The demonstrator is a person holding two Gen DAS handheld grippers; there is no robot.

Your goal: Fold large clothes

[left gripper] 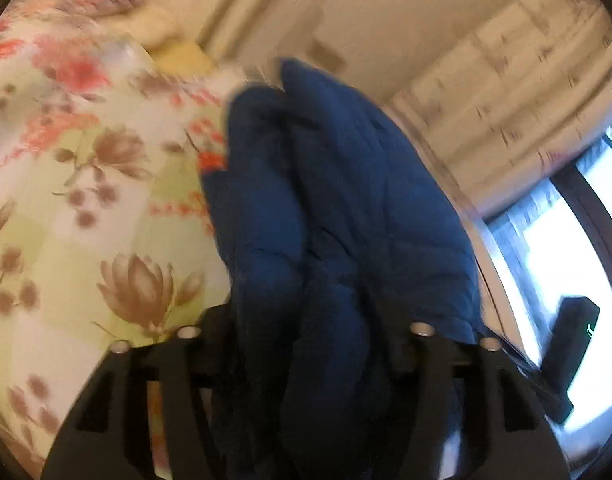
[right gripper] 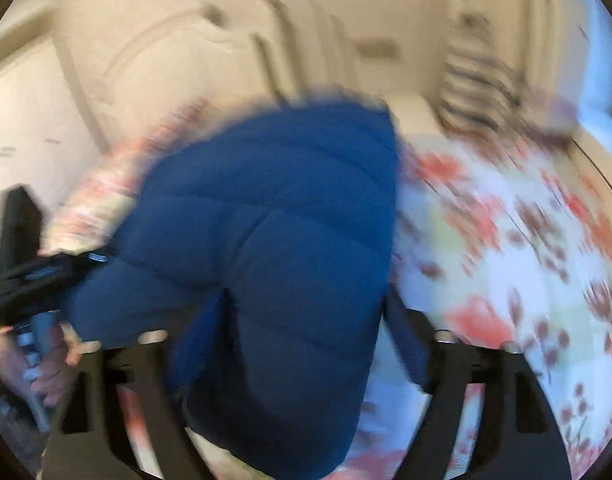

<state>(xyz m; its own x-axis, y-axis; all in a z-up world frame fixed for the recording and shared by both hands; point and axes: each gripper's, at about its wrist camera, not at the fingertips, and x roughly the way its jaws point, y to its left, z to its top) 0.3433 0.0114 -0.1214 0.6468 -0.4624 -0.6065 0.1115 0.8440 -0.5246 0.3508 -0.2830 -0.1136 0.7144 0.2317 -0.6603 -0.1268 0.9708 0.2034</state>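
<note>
No legible brands or writing anywhere; both views blurred. Nearest, left claw point(left gripper: 306, 360) clamped on bunched folds of the navy quilted puffer jacket point(left gripper: 337, 216), black plastic fingers point(left gripper: 178, 392) flanking the padded fabric. Right claw point(right gripper: 302, 360) likewise gripping the jacket point(right gripper: 266, 220), stitched into puffy horizontal channels, held up over the bed. Beyond, floral bedsheet point(left gripper: 86, 184) in pink, brown and pale green. Left hand point(right gripper: 30, 364) on a handle at the right view's left edge. Farther off, cream curtain point(left gripper: 517, 92) beside a bright window point(left gripper: 565, 248).
</note>
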